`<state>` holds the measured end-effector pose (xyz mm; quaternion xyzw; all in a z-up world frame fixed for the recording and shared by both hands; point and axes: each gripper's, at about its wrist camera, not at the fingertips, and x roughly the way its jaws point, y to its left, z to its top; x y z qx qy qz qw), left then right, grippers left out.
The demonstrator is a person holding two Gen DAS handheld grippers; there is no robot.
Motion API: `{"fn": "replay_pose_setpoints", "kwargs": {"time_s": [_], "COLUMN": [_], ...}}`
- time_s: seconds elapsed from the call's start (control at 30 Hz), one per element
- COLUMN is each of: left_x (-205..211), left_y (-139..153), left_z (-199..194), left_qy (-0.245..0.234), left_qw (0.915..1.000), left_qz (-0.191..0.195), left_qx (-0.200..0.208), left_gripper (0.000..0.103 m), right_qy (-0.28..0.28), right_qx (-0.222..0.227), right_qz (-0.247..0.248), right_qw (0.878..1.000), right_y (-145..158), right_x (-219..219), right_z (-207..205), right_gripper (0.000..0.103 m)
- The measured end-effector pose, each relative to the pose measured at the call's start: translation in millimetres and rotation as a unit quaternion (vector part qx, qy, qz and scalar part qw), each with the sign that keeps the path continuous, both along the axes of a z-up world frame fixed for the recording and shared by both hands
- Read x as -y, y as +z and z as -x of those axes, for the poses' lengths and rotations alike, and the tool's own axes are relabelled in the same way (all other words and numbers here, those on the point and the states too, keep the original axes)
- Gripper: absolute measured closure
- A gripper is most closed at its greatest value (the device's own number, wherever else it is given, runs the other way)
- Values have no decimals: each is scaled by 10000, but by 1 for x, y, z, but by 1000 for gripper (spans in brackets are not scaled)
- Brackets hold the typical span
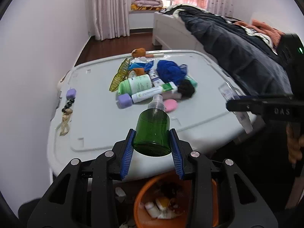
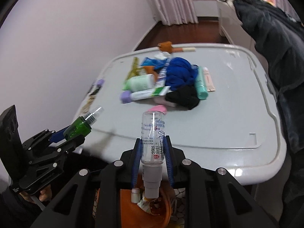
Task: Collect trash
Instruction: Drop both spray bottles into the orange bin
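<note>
My left gripper (image 1: pixel 153 142) is shut on a green spray bottle (image 1: pixel 153 131), nozzle pointing away, above the near edge of the white table (image 1: pixel 98 121); it also shows in the right wrist view (image 2: pixel 78 128). My right gripper (image 2: pixel 153 152) is shut on a clear plastic bottle (image 2: pixel 153 138) with its white cap pointing toward the camera. An orange bin (image 1: pixel 140 209) holding trash sits below both grippers, also in the right wrist view (image 2: pixel 127 205). A pile of tubes, bottles and cloth (image 1: pixel 152 81) lies mid-table.
A purple block, beads and a hair tie (image 1: pixel 67 110) lie at the table's left edge. A pink round pad (image 1: pixel 171 105) lies near the pile. A bed with dark bedding (image 1: pixel 237 53) stands right of the table. A white wall runs along the left.
</note>
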<state>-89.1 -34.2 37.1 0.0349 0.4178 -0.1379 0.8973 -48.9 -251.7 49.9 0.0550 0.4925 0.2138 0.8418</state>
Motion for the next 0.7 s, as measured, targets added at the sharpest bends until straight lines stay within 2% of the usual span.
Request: {"fn": "replay_pose_setpoints", "kwargs": {"time_s": [0.13, 0.3, 0.43, 0.47, 0.5, 0.57, 0.7], "left_x": [-2, -5, -5, -5, -4, -5, -10], "left_y": [-6, -34, -47, -50, -53, -61, -64], "left_z": [39, 66, 74, 74, 75, 74, 70], "left_qy": [-162, -203, -270, -283, -290, -165, -101], "left_qw": [9995, 9968, 9938, 9930, 9919, 9897, 9886], "left_qz": [8, -16, -37, -58, -83, -203, -53], "left_qx": [-261, -771, -1079, -1149, -1237, -1410, -1501], "left_gripper": [67, 67, 66, 64, 48, 26, 25], "right_qy": [248, 463, 558, 608, 653, 701, 638], "right_qx": [-85, -453, -783, -915, -1057, -1214, -1202], "right_qz": [12, 137, 204, 224, 270, 345, 459], "right_qw": [9997, 9978, 9952, 9937, 9919, 9895, 9896], "right_y": [3, -17, -40, -48, -56, -70, -78], "right_x": [-7, -18, -24, -26, -29, -32, -28], "right_z": [32, 71, 86, 89, 91, 94, 89], "right_gripper": [79, 79, 79, 77, 75, 46, 45]}}
